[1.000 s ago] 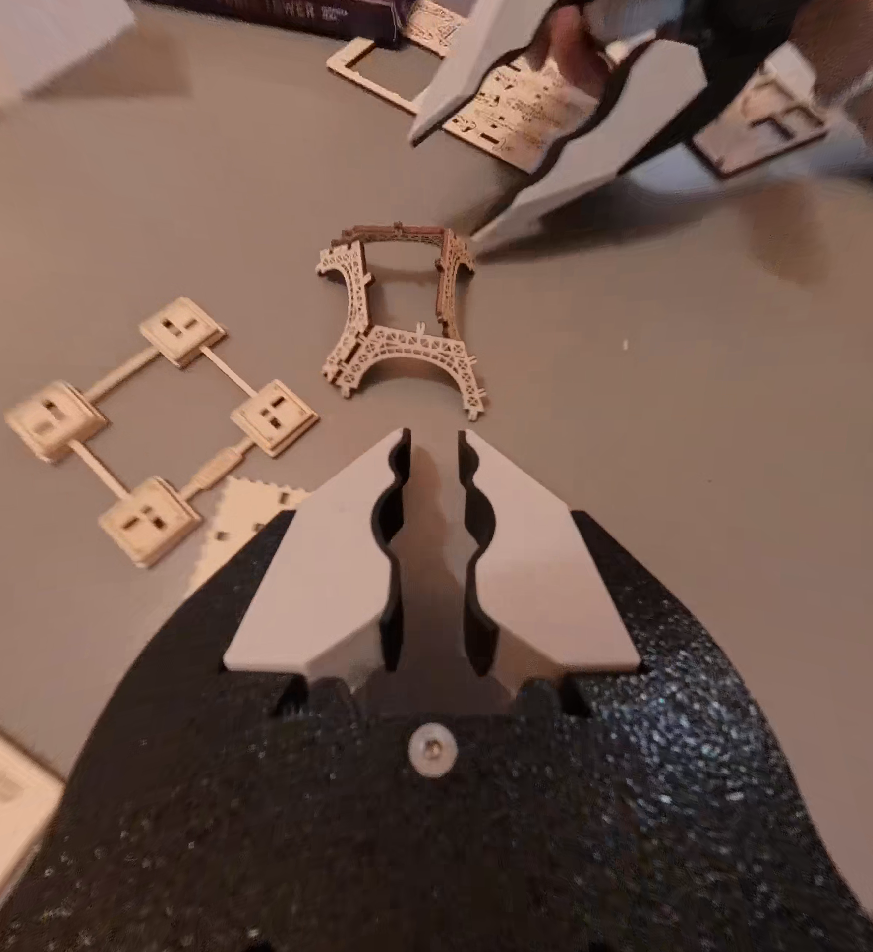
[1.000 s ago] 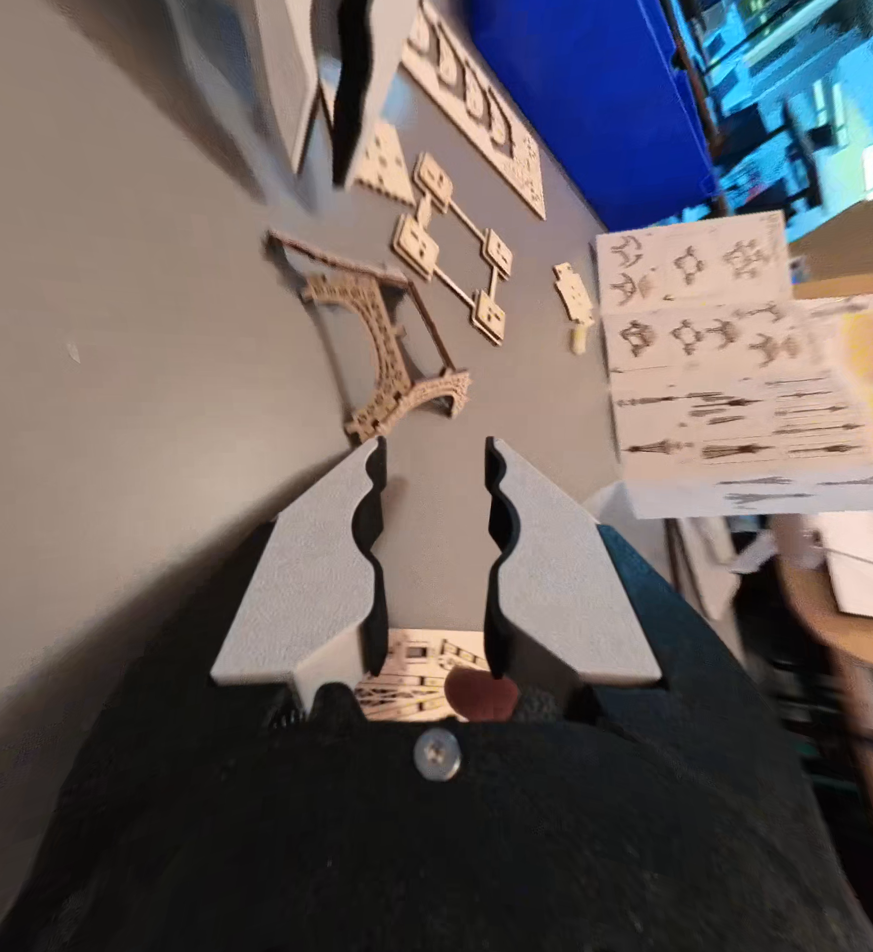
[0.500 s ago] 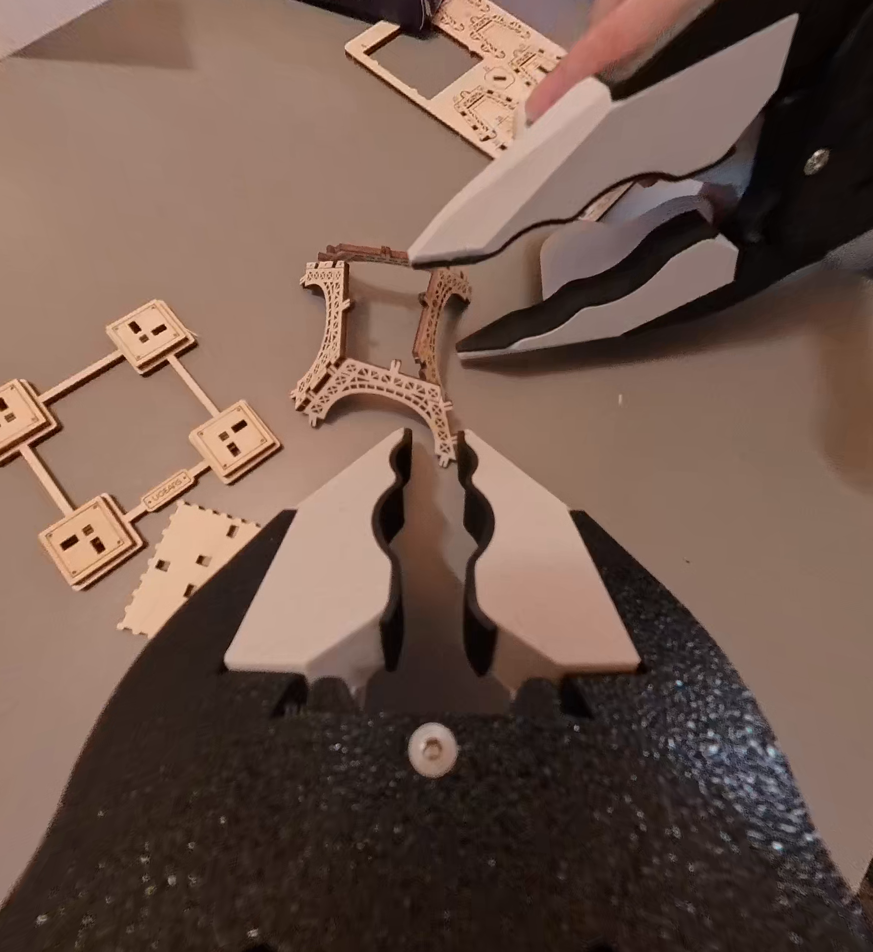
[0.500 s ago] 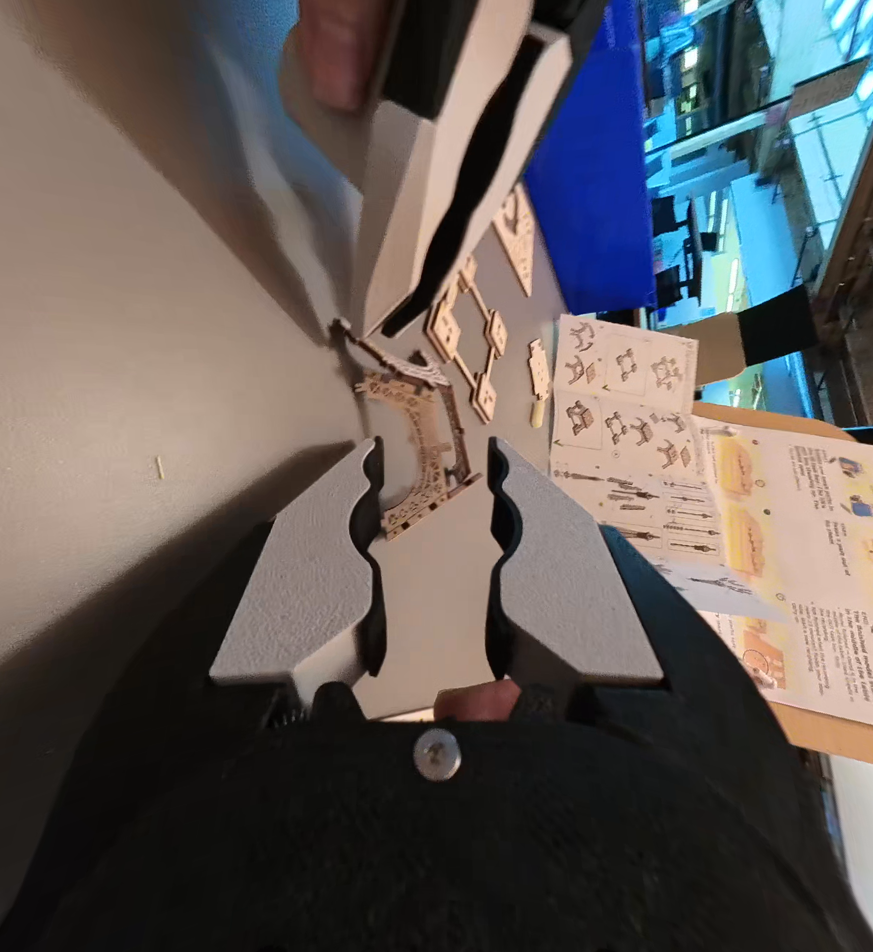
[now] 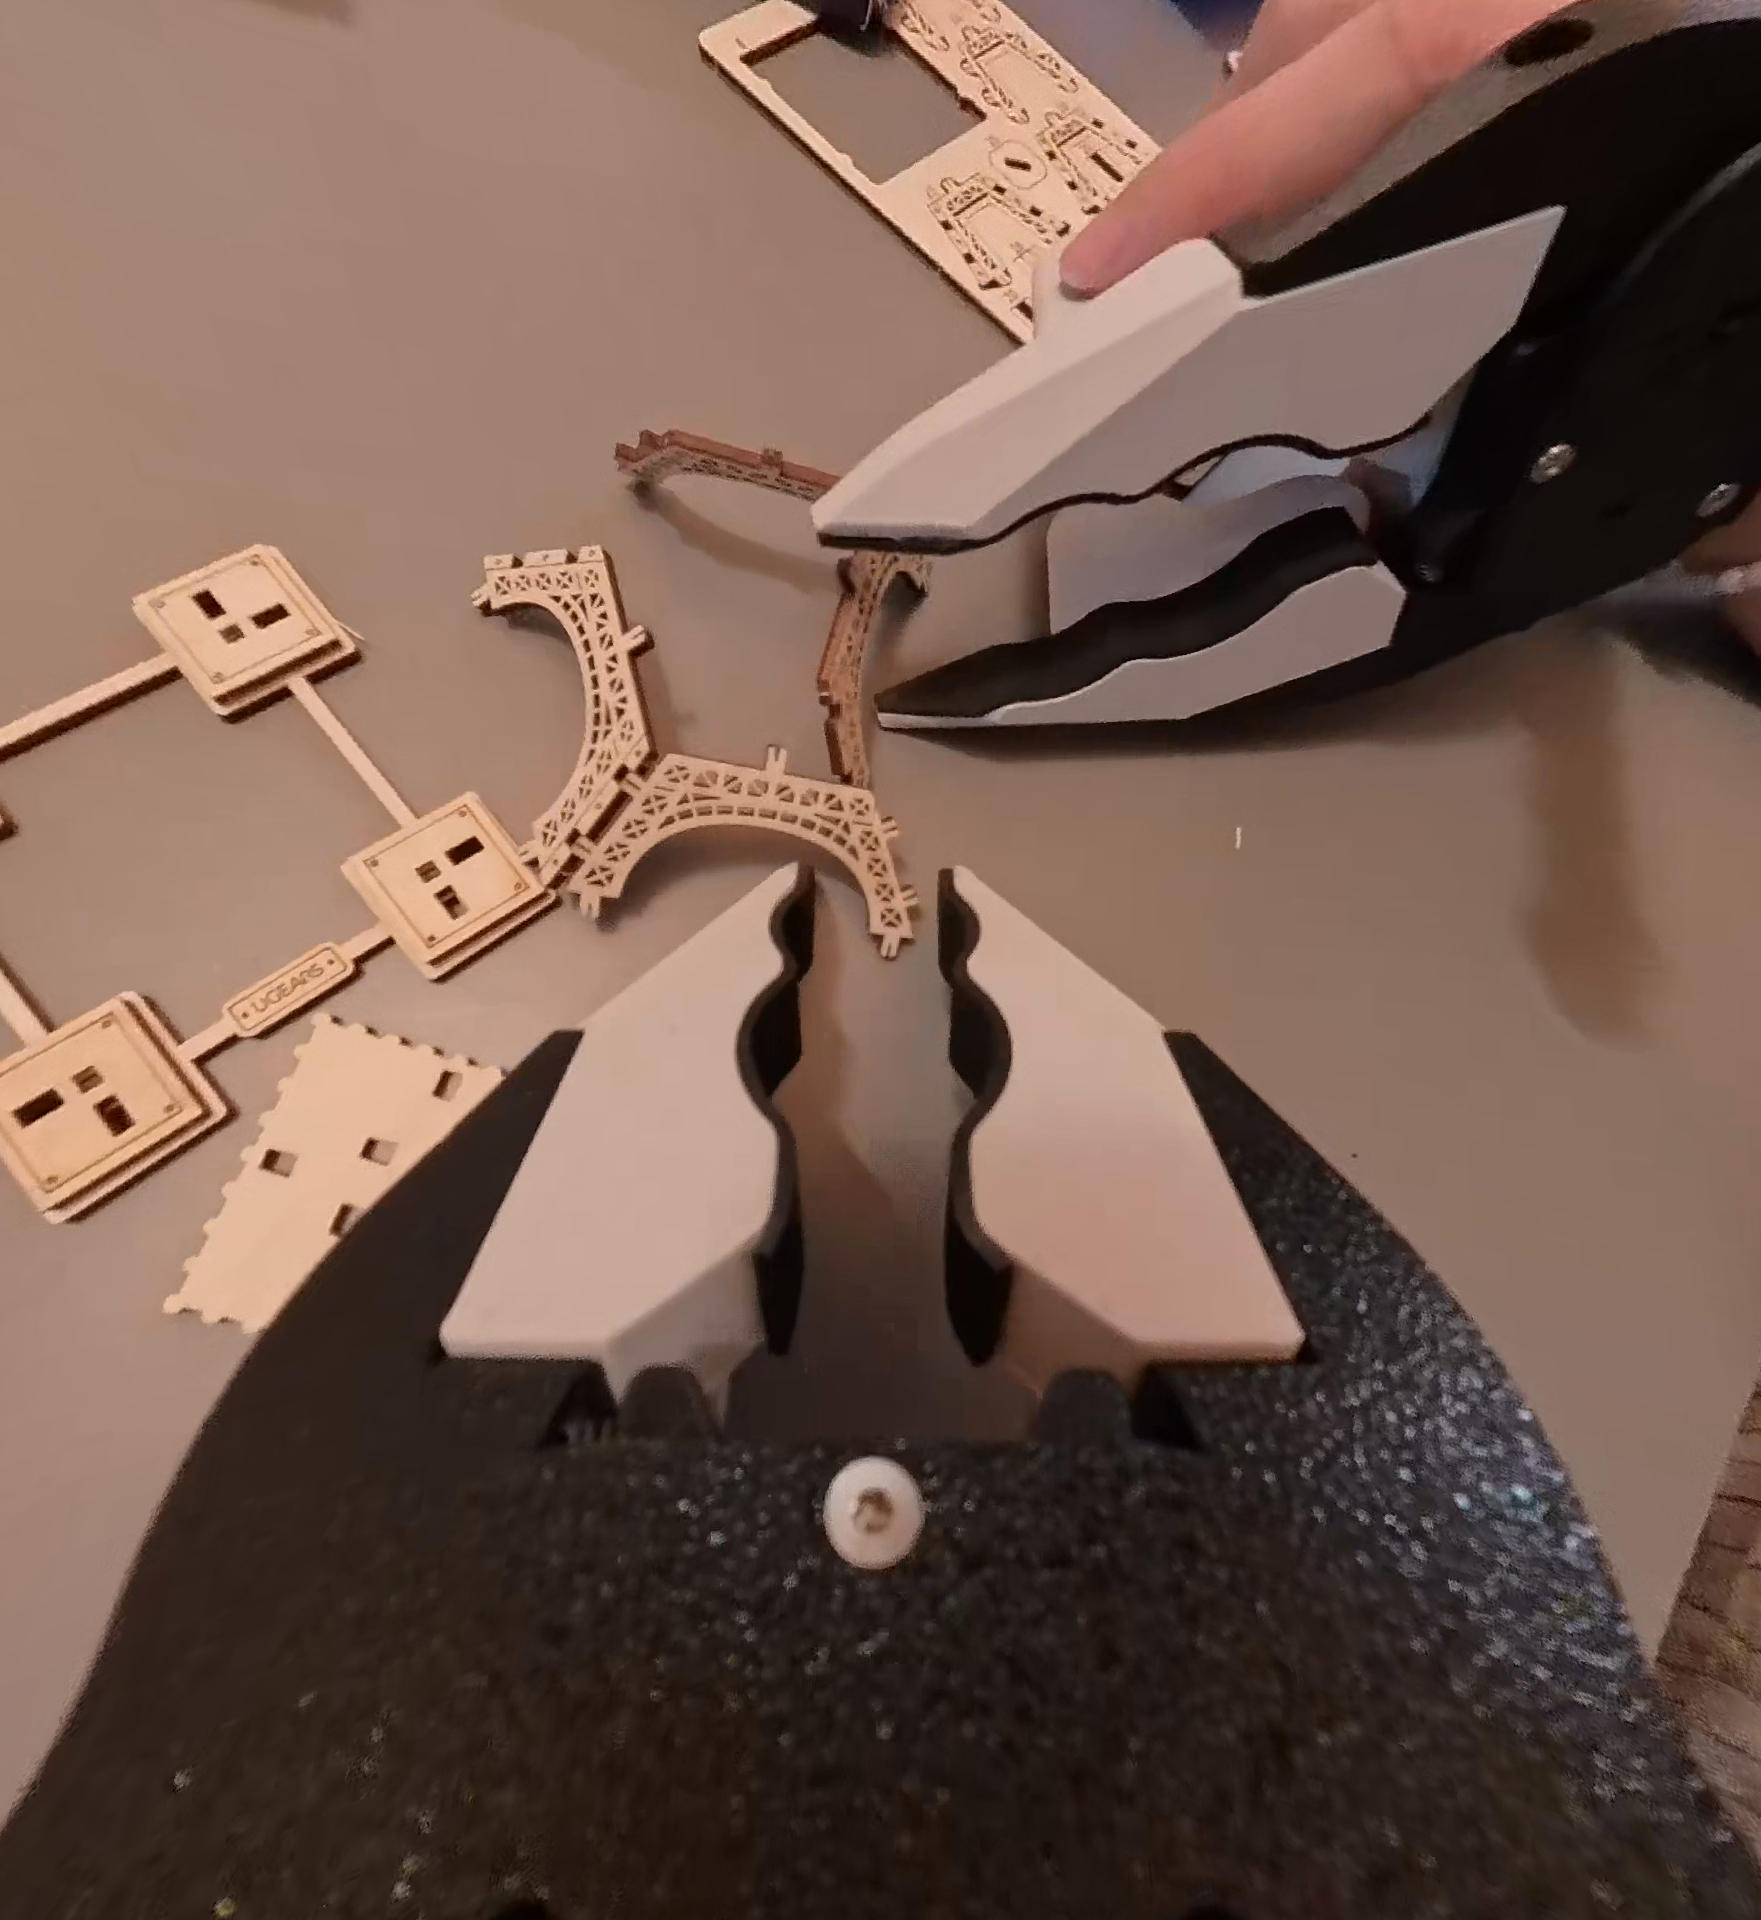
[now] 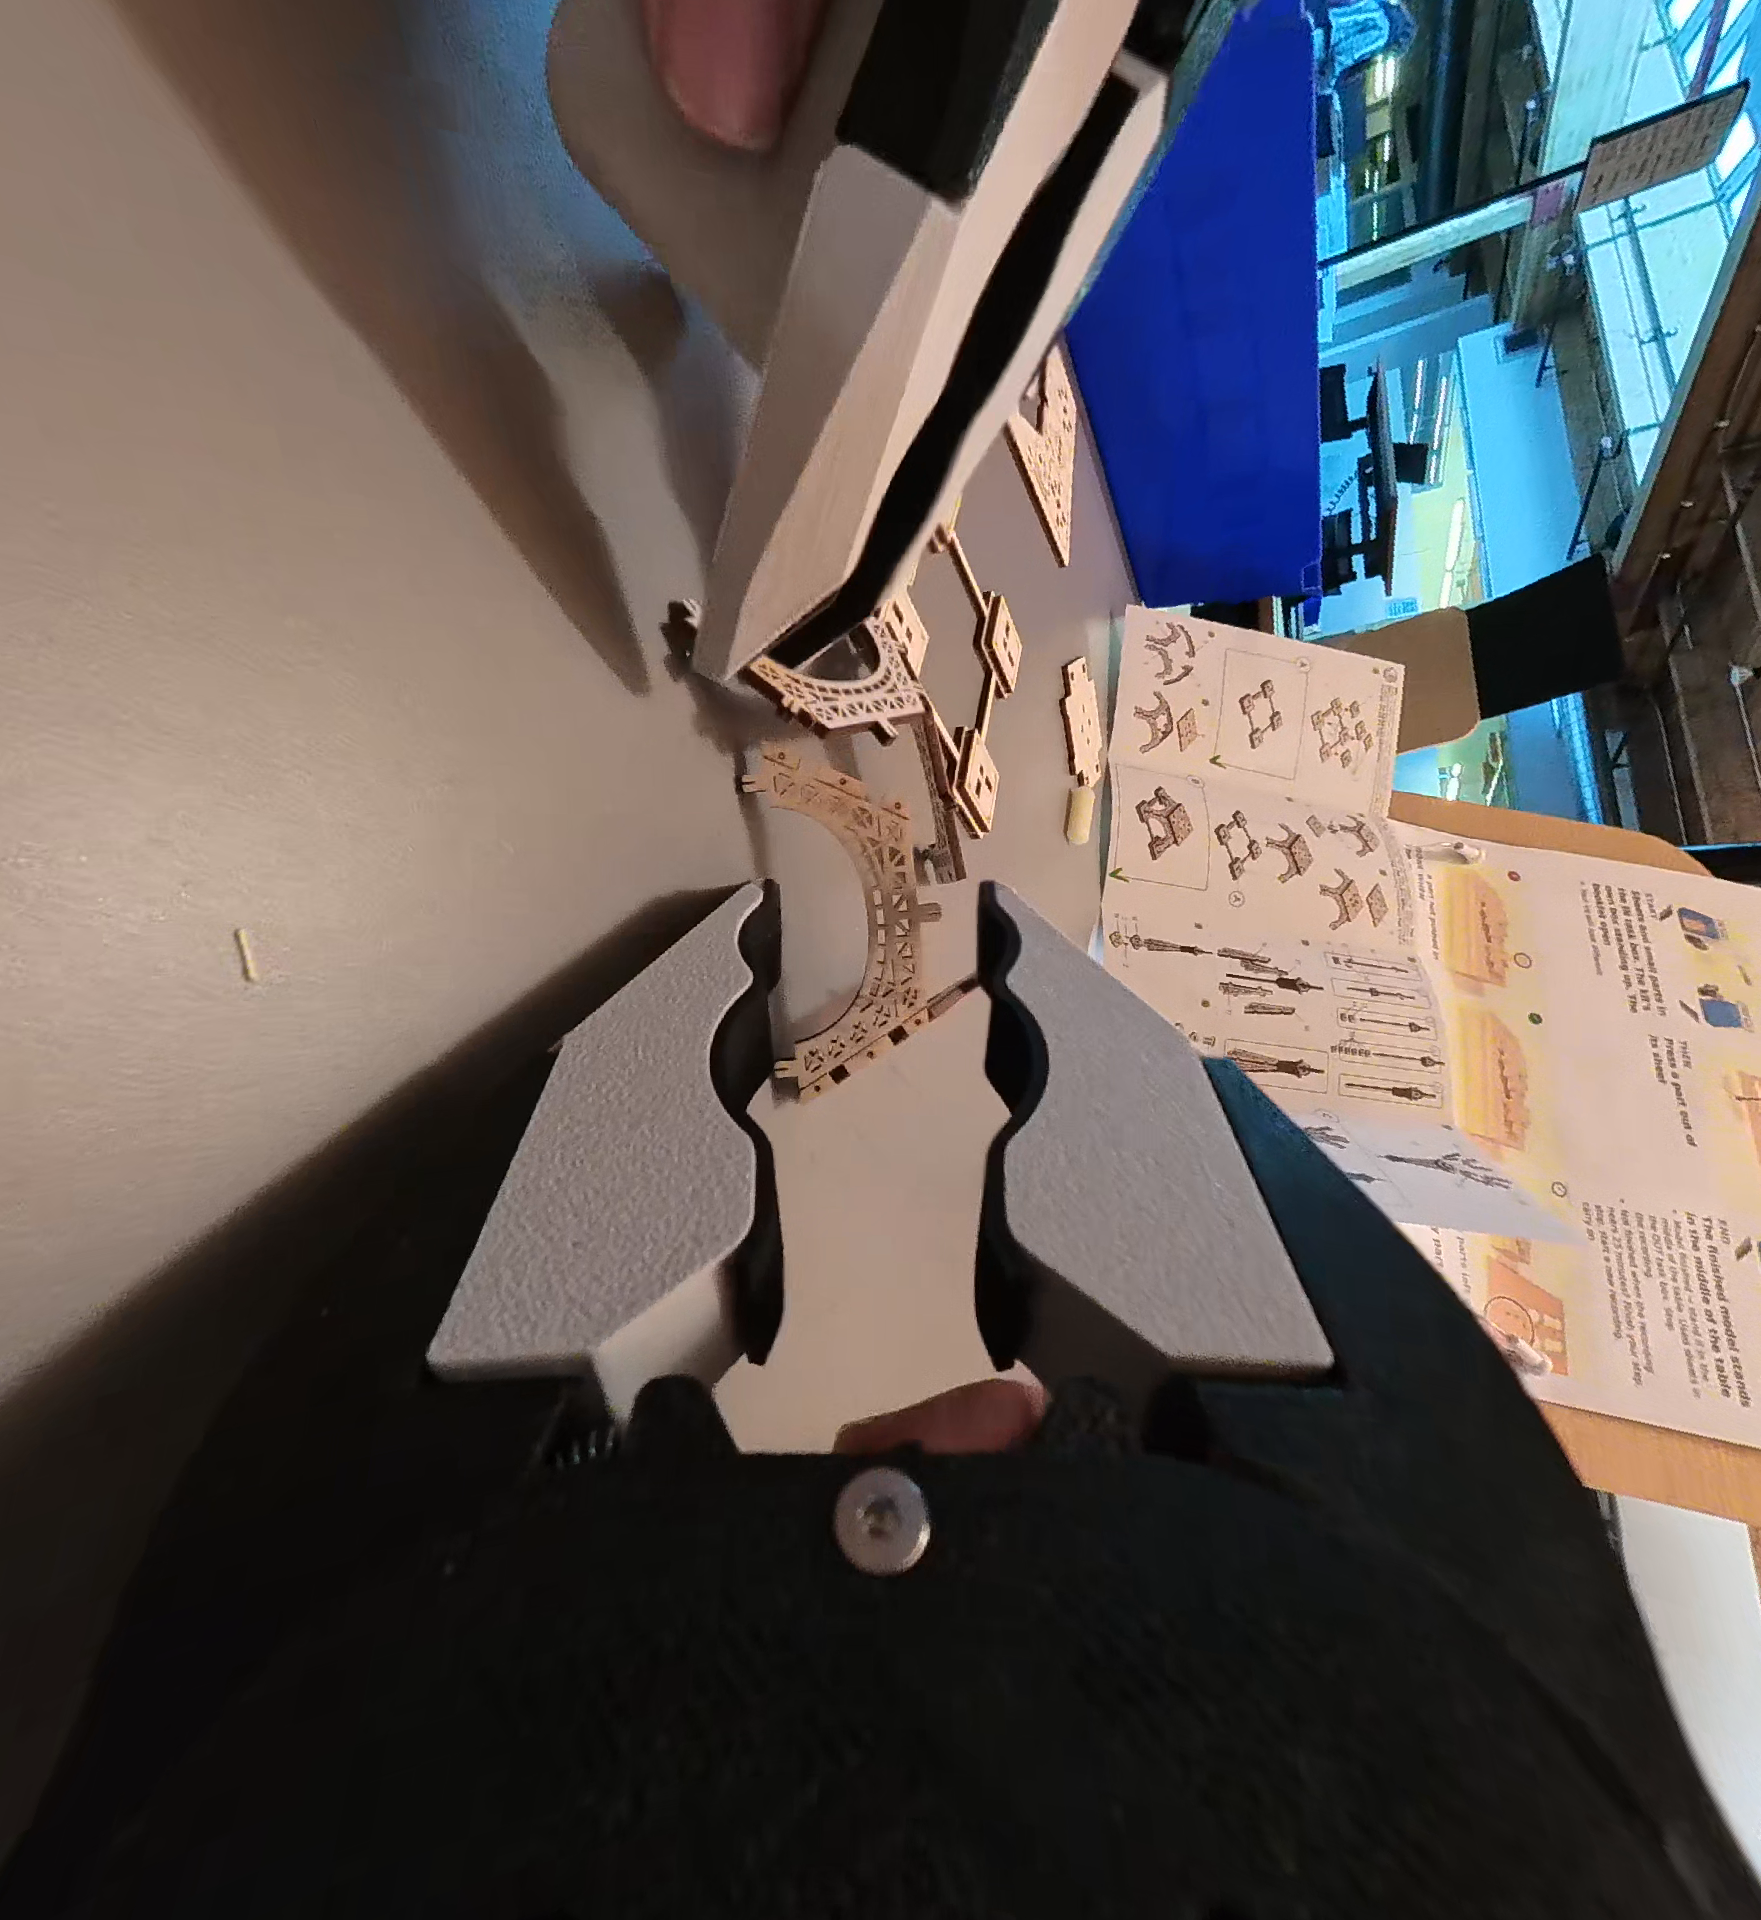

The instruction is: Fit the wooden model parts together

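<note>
Left wrist view: left gripper (image 5: 874, 896), jaws apart and empty, just short of the lattice arch assembly (image 5: 720, 758) lying on the grey table (image 5: 1375, 935). Beside it lies the four-pad base frame (image 5: 232, 831). The right gripper (image 5: 850, 623), jaws parted, straddles the assembly's far arch.

Right wrist view: right gripper (image 6: 876, 896), jaws spread, nothing clamped; one arch (image 6: 871, 935) shows between the fingers. An instruction sheet (image 6: 1260, 831) lies nearby.
</note>
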A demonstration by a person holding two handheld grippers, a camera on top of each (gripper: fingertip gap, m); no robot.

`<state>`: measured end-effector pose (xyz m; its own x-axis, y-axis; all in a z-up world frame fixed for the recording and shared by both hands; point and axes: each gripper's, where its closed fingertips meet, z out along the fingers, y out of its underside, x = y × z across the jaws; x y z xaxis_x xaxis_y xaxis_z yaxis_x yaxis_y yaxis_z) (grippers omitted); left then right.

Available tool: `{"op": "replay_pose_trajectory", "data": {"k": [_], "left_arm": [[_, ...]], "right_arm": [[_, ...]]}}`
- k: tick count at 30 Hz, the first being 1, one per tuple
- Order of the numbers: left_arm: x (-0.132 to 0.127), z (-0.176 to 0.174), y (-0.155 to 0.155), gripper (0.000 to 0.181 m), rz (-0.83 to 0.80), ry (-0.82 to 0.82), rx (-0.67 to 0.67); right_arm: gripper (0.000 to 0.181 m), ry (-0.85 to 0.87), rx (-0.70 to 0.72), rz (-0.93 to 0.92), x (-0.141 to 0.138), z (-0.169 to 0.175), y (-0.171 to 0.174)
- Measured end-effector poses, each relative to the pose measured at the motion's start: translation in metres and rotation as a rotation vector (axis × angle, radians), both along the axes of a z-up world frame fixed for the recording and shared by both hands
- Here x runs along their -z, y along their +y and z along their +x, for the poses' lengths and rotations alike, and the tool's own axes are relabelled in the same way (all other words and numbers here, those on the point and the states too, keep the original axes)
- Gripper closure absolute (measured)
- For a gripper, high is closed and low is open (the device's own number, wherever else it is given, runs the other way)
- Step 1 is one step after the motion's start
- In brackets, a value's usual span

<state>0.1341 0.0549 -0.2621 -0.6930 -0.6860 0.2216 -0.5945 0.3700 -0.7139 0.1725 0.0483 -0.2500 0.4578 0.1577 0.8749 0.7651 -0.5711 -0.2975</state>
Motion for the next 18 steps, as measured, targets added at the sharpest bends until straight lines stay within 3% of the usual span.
{"op": "replay_pose_trajectory", "data": {"k": [11,18], "left_arm": [[-0.011,0.013,0.023,0.177,-0.267,0.152,-0.132],[-0.011,0.013,0.017,0.172,-0.376,0.275,-0.123]], "right_arm": [[0.145,0.018,-0.004,0.011,0.000,-0.004,-0.002],[0.154,0.011,-0.048,0.017,-0.001,-0.012,0.004]]}}
